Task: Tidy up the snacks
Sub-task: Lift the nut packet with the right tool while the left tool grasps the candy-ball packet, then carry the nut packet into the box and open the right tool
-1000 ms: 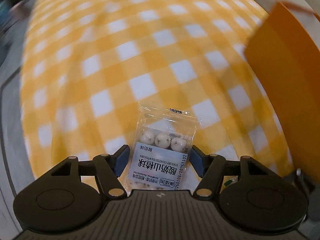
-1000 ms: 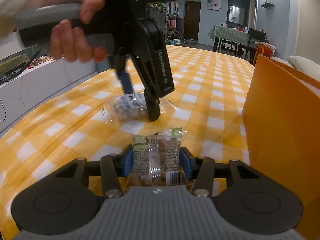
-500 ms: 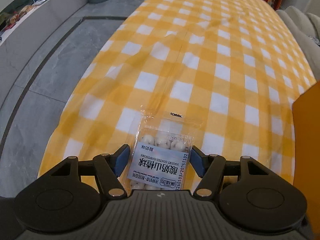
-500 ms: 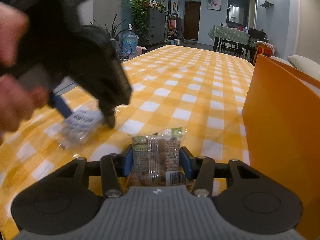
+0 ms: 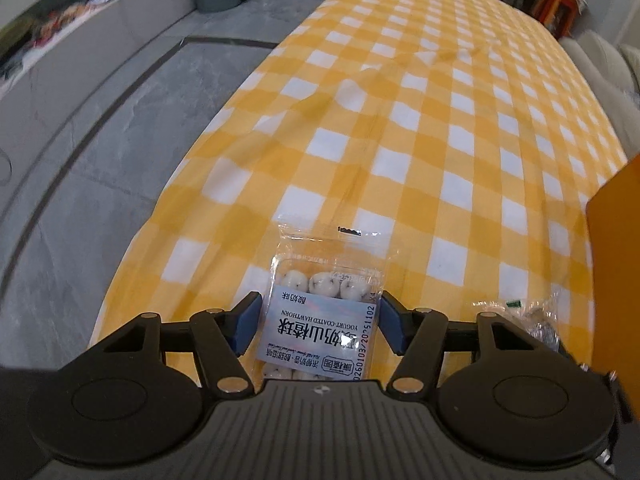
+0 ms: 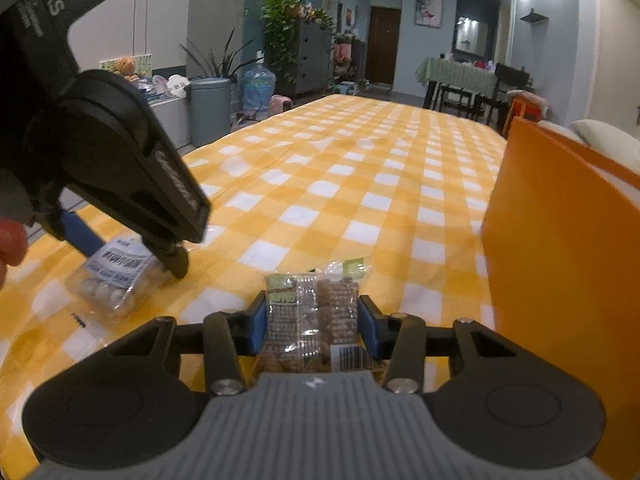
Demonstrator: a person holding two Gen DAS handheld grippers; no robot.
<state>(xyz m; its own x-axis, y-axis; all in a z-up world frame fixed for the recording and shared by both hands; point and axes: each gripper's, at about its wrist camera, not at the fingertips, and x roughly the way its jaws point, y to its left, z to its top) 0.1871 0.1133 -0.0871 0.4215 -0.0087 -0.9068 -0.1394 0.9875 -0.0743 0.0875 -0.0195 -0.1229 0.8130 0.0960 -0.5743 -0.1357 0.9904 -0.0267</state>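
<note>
A clear packet of white yogurt-coated hawthorn balls (image 5: 324,332) sits between the blue pads of my left gripper (image 5: 320,312). The jaws are closing and the pads meet its side edges. In the right wrist view the left gripper (image 6: 128,256) points steeply down at the left, with the hawthorn packet (image 6: 112,284) low over the checked cloth. My right gripper (image 6: 314,320) is closing on a clear packet of brown snacks (image 6: 312,304) with a green label, its pads against both sides. That snack packet (image 5: 532,316) also shows at the left wrist view's lower right.
A yellow and white checked tablecloth (image 6: 340,184) covers a long table. An orange box wall (image 6: 560,280) stands close on the right, and the orange box (image 5: 616,280) also fills the left wrist view's right edge. The table's left edge drops to grey floor (image 5: 100,140). A hand (image 6: 8,240) holds the left gripper.
The left gripper has rolled and moved left across the right wrist view, taking the hawthorn packet with it. The right gripper has stayed in place on its snack packet.
</note>
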